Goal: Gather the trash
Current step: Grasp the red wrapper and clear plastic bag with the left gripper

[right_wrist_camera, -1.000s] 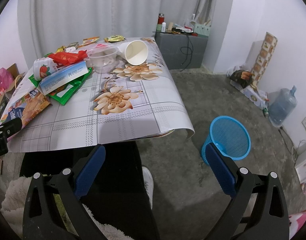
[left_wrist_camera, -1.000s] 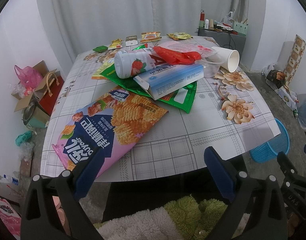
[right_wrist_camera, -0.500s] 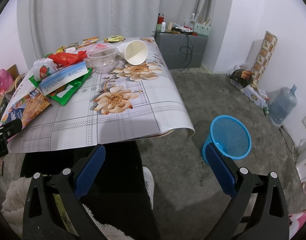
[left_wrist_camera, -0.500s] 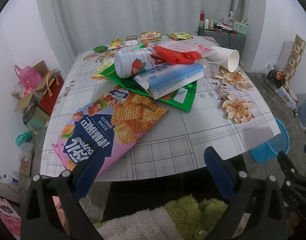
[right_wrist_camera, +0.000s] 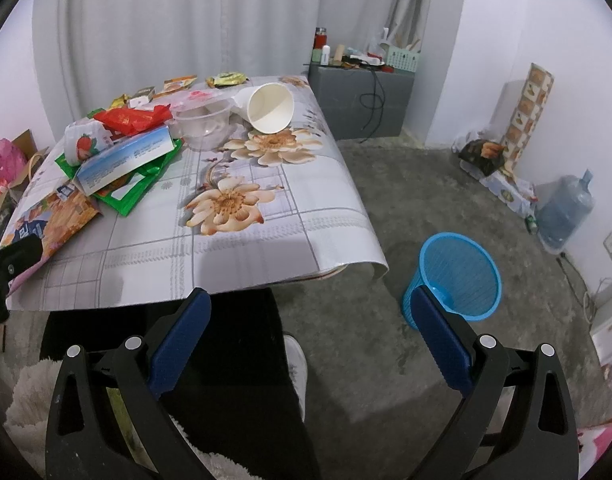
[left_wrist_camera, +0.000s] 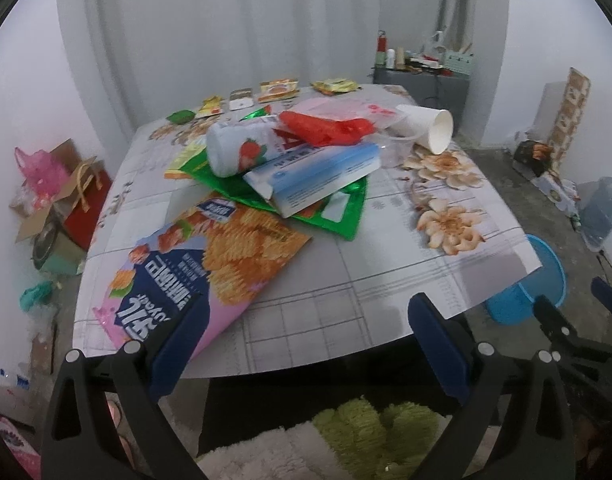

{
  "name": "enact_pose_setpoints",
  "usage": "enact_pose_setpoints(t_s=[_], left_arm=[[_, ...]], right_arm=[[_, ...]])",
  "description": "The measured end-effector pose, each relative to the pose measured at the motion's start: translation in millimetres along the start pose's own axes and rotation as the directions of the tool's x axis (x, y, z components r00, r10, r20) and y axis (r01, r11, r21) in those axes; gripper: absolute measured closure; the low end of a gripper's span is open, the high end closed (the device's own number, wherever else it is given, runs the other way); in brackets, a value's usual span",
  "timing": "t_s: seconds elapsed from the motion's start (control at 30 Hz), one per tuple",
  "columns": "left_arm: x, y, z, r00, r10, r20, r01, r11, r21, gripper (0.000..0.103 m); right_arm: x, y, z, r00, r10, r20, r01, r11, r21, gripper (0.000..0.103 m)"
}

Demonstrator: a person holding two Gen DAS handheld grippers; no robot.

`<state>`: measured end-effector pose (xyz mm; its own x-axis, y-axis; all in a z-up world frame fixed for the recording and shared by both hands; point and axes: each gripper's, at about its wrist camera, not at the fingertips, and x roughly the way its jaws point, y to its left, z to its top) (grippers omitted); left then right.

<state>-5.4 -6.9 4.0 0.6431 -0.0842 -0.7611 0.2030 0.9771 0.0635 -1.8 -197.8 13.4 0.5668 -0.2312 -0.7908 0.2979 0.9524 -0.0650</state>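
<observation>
One paper cup (right_wrist_camera: 270, 107), one blue bin (right_wrist_camera: 457, 276), two empty claws.

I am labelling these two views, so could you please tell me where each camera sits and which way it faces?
Left wrist: on the left gripper, facing the chip bag and trash pile; fluffy sleeve below.
Right wrist: on the right gripper, facing the table corner and blue bin; dark trousers, white shoe below.
Shared: table, paper cup, bin.

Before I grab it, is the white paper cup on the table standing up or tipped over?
Tipped over. The paper cup lies on its side beside the clear container, its empty mouth facing the camera.
</observation>
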Motion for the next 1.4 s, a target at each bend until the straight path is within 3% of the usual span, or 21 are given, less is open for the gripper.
enact_pose_setpoints(t_s=[0.13,0.27,0.33,0.43,0.63,0.87,1.07,1.17,1.27,1.4], left_arm=[[8,4,1,0.999,-0.045,-0.022,0.045,0.999,-0.009,0.006],[14,8,4,0.984,-0.178,-0.012,0.177,0.984,-0.028,0.006],[15,9,7,0.968,-0.250,0.004,0.250,0.968,-0.035,0.006],[20,12,13,0.926,-0.376,0.026,0.377,0.924,-0.064,0.006],[25,15,36,0.894,-0.443,0.069,0.447,0.891,-0.074,0.006],[26,20,74,0.910,-0.367,0.192,0.371,0.928,0.018,0.006],[40,5,96,0.928,-0.292,0.230,0.263,0.953,0.148,0.006],[53,-8,103,0.931,-0.294,0.217,0.254,0.948,0.192,0.016],[72,-20,111,0.933,-0.308,0.187,0.273,0.943,0.192,0.026],[96,-30,122,0.948,-0.278,0.155,0.246,0.950,0.194,0.042]], right_arm=[[1,-3,11,1.000,0.000,0.027,-0.001,1.000,0.013,0.008],[6,-7,22,0.998,0.001,0.060,-0.003,0.999,0.032,0.008],[10,-9,28,0.997,0.004,0.078,-0.007,0.999,0.035,0.008],[17,-14,36,0.996,0.030,0.089,-0.036,0.998,0.057,0.008],[27,-31,48,0.992,0.072,0.105,-0.087,0.985,0.147,0.008],[47,-49,61,0.987,0.131,0.095,-0.150,0.962,0.228,0.008],[66,-56,72,0.977,0.190,0.099,-0.210,0.941,0.267,0.009],[73,-61,78,0.966,0.239,0.103,-0.259,0.923,0.284,0.014],[81,-66,83,0.938,0.330,0.110,-0.347,0.884,0.313,0.020],[86,-69,95,0.875,0.464,0.139,-0.482,0.808,0.340,0.030]])
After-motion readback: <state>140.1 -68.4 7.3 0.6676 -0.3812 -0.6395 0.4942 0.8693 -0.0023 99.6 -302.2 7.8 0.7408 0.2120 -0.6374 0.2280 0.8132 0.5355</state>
